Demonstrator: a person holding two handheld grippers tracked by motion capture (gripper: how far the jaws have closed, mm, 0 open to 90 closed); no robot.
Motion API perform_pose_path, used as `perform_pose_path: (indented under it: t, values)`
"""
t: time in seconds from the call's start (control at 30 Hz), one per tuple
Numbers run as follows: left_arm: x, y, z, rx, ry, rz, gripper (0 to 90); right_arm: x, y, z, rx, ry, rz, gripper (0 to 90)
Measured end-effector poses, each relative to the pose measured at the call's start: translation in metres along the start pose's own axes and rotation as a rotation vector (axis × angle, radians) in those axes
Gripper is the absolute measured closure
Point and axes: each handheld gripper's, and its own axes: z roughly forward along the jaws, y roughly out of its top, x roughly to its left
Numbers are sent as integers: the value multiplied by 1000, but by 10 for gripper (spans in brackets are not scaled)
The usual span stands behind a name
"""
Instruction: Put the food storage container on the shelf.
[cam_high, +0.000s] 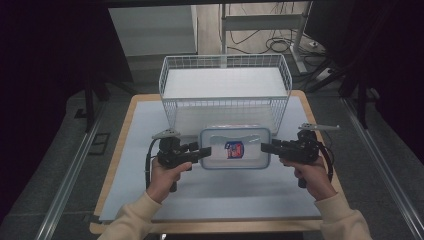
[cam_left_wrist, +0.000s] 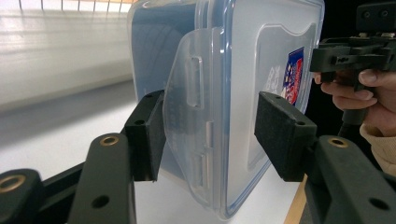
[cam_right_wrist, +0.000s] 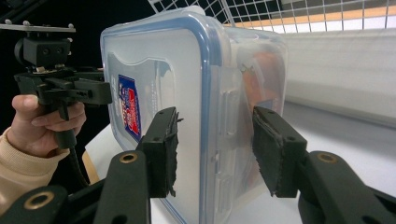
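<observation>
Container (cam_high: 235, 148): clear plastic box, rectangular with rounded corners, blue seal line round the lid, red-and-blue sticker on top; lying flat at table centre, just at 6 o'clock of the basket.
Lid latch (cam_left_wrist: 191, 116): translucent flap with moulded slots, smooth and glossy — sitting between the left jaws.
Left gripper (cam_high: 204, 152): at 9 o'clock of the container, black jaws parted around the short end; one foam pad (cam_left_wrist: 152, 135) touching the flap, the other just off the lid; not clamped.
Right gripper (cam_high: 266, 147): at 3 o'clock of the container, jaws spread to either side of the opposite rim; frayed foam pad (cam_right_wrist: 164, 151) close beside the lid face, no squeeze visible — open.
Contents: something orange, blurred through the cloudy wall, in the right gripper view.
Basket (cam_high: 225, 90): white wire grid, rectangular, open-topped, at 12 o'clock of the container.
Table (cam_high: 210, 195): pale matte sheet over a wooden board with rounded edge.
Hands: cream sleeves, each wrapped round a grip handle.
</observation>
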Motion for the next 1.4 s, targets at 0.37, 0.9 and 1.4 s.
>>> perform_pose_path:
  t: [0.37,0.9,1.4]
  values:
    - [-3,24,-11,-25,6,22,456,8,24,0,-24,4,-21,522]
    - [-2,59,-21,-43,10,44,457,15,56,2,-56,7,-37,522]
    - [-1,90,-28,-68,25,78,459,16,86,7,-92,22,-50,521]
